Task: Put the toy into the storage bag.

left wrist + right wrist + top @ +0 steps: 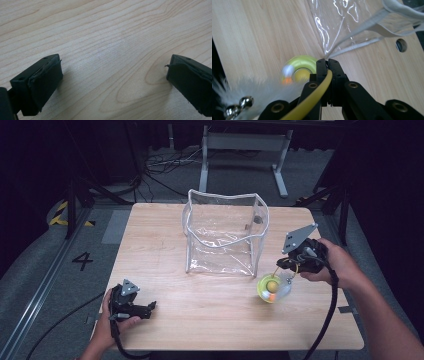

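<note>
A clear plastic bag (225,232) with white trim stands open-topped at the middle of the wooden table (165,245). To its right, my right gripper (284,263) is shut on a yellow cord (322,87). From that cord hangs a yellow-green ring toy (272,287) with a small orange and white ball, just above the table. In the right gripper view the ring toy (303,67) lies beyond the shut jaws, with a white feather (262,90) and silver bells (239,105) at lower left. My left gripper (150,306) rests open near the table's front left; its jaws (113,80) stand wide apart over bare wood.
The bag's corner (347,25) is close ahead of the right gripper's tips. A round hole (401,45) is in the tabletop behind the bag. Beyond the table's far edge stand a grey frame (245,150) and floor cables (165,165).
</note>
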Available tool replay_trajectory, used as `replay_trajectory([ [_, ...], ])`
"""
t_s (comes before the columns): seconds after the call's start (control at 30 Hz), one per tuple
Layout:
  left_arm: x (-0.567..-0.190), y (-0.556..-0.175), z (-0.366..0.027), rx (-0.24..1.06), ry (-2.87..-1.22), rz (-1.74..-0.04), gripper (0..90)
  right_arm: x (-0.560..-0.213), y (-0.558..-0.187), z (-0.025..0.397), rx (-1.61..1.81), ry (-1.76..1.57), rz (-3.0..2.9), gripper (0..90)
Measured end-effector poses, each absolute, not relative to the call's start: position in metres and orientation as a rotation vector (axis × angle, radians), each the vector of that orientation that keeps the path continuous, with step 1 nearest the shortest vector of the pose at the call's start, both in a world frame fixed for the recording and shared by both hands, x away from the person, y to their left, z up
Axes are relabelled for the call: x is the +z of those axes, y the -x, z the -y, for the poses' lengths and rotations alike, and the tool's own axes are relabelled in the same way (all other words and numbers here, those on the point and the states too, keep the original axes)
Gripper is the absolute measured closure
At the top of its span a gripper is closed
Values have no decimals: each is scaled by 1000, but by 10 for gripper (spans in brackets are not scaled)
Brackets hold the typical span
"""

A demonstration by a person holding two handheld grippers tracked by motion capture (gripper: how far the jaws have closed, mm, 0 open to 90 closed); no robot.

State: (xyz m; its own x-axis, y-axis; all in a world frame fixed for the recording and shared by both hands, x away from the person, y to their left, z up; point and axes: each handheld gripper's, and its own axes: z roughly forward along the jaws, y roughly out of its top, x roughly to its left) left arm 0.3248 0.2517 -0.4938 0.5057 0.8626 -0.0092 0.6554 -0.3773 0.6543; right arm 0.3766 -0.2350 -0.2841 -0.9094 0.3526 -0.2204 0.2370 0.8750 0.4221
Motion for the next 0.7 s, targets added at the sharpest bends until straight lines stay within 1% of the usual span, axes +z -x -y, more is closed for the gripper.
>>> replay_trajectory([
  [0.33, -494, -325, -252, 448, -2152, -1237, 6, -265, -388, 256, 557, -526, -2692, 880],
  [0.7, -494, -325, -252, 448, -2151, -1237, 6, -242, -414, 268, 525, -568, -2681, 881],
])
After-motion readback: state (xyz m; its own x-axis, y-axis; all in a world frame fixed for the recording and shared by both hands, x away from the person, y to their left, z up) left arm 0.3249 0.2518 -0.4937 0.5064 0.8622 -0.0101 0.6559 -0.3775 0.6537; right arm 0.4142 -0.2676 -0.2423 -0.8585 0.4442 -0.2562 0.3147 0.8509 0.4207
